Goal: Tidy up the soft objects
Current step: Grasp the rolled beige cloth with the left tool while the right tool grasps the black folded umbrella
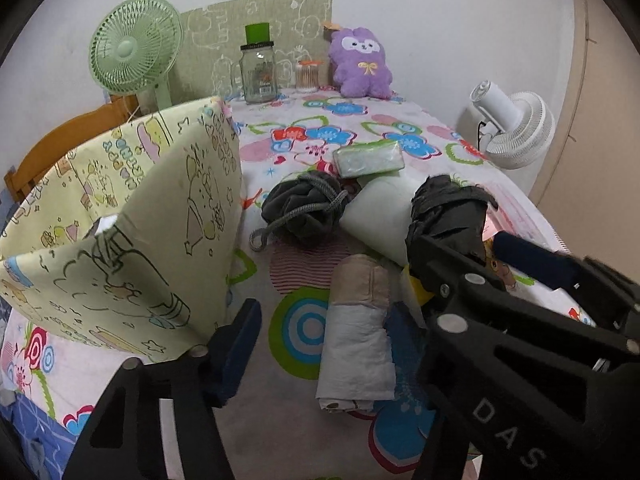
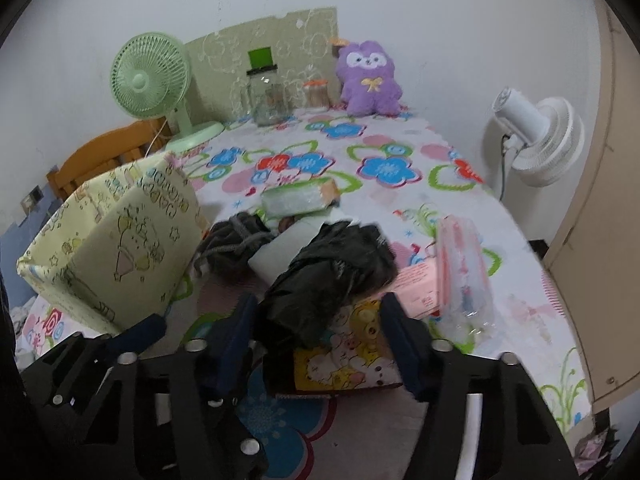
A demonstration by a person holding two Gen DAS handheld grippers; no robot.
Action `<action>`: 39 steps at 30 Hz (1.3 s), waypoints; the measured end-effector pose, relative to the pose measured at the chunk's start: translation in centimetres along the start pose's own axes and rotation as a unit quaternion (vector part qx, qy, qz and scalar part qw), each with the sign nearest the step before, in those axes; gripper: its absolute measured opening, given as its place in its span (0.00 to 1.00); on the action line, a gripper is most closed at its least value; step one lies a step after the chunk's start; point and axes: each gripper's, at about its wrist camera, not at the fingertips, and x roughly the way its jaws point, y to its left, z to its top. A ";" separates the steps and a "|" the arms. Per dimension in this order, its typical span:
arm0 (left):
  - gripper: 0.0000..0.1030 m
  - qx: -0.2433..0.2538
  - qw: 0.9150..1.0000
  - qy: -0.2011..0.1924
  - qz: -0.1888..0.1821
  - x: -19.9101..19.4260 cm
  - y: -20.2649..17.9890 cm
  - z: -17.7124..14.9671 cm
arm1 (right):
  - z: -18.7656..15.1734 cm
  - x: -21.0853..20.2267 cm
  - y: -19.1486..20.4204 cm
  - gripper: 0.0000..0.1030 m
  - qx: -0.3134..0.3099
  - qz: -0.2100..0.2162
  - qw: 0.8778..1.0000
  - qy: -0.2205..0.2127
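In the left wrist view, the left gripper (image 1: 340,320) is held low over the flowered tablecloth (image 1: 360,128), and its fingers are spread wide apart; nothing is gripped between them, and a rolled white bag (image 1: 356,356) is seen lying in the gap. The yellow fabric bin (image 1: 132,216) stands just beside the left finger. The right gripper (image 1: 472,240) is seen from the side at the black bag (image 1: 448,208). In the right wrist view, the right gripper (image 2: 316,336) is pointed forward and slightly down, its fingers are open, and the black bag (image 2: 328,276) is found between them, resting on a cartoon box (image 2: 348,356). Whether the pads touch it cannot be told.
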 end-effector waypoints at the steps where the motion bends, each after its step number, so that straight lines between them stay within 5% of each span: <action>1: 0.60 -0.002 1.000 0.004 -0.002 0.1 0.0 0.0 | -0.1 0.2 0.0 0.51 0.001 0.002 1.000 0.003; 6: 0.42 -0.001 1.000 0.026 -0.011 0.9 -0.3 -0.3 | -0.1 0.2 -0.2 0.32 -0.001 -0.005 1.000 0.000; 14: 0.27 0.011 1.000 0.024 -0.012 0.9 -1.0 -0.2 | 0.0 0.2 -1.0 0.25 0.009 0.000 1.000 -0.005; 39: 0.26 0.009 1.000 -0.015 -0.008 -1.8 -1.3 2.9 | 1.9 -2.7 -0.9 0.14 0.003 0.011 0.999 -0.045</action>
